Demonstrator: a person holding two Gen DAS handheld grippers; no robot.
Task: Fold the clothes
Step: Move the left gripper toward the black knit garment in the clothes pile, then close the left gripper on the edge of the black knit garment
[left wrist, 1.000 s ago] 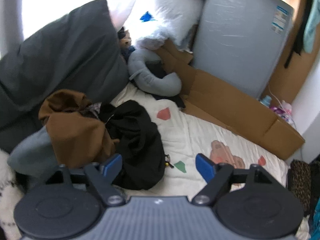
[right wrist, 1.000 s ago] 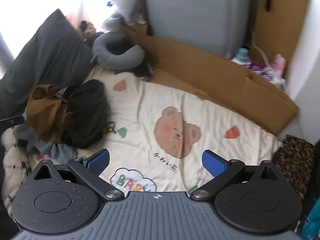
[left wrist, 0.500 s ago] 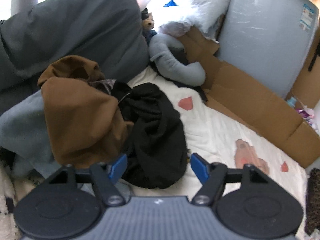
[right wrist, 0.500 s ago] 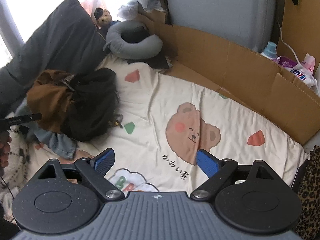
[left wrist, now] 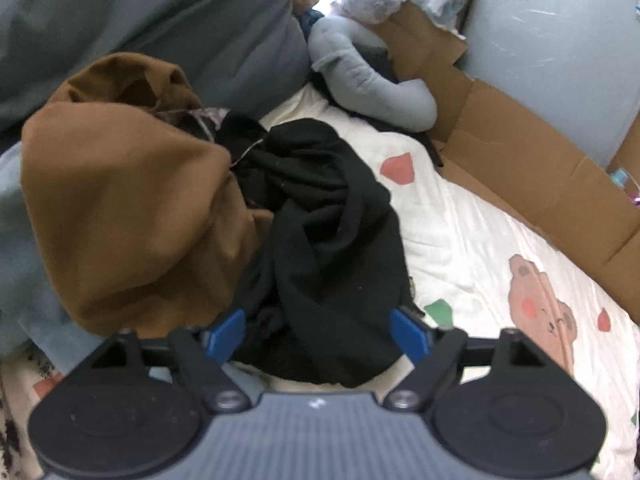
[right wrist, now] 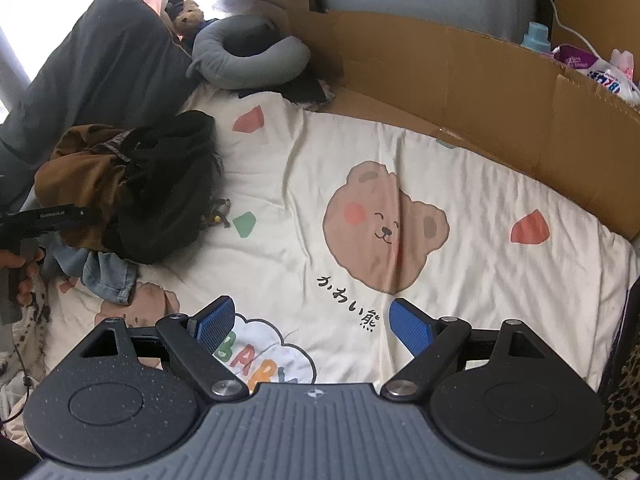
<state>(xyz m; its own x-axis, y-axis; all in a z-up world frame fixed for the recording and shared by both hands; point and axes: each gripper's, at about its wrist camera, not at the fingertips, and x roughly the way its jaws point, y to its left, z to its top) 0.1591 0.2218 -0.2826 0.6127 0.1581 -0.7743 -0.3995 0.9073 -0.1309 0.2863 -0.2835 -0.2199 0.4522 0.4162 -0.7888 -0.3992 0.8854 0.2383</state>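
The left gripper (left wrist: 318, 330) hangs right over the near edge of the black garment (left wrist: 324, 236). Its blue pads are spread wide and spreading further, with the black cloth lying in the gap between them but not pinched. That garment is the nearest piece of the heap, so the left hand is plainly the one placed to take it; I would guess a straight drop and a squeeze on that near fold is what comes next. The black piece runs away from the tool, long and crumpled, toward the far end of the bed.

Pressed against its left flank is the brown garment (left wrist: 124, 200), bunched high, and under both a bit of blue denim (right wrist: 108, 276) pokes out at the near side.

The right gripper (right wrist: 312, 324) is well apart from the heap, above the bare bear blanket (right wrist: 460, 288), its pads wide with nothing between them. The clothes lie off to its left, so it would need to swing across to help.

Beyond the heap sit a grey neck pillow (right wrist: 248, 64) and a dark pillow (right wrist: 104, 64). A cardboard wall (right wrist: 480, 92) lines the far side; it holds nothing I can see, though a bottle (right wrist: 536, 36) and packets stand behind it.
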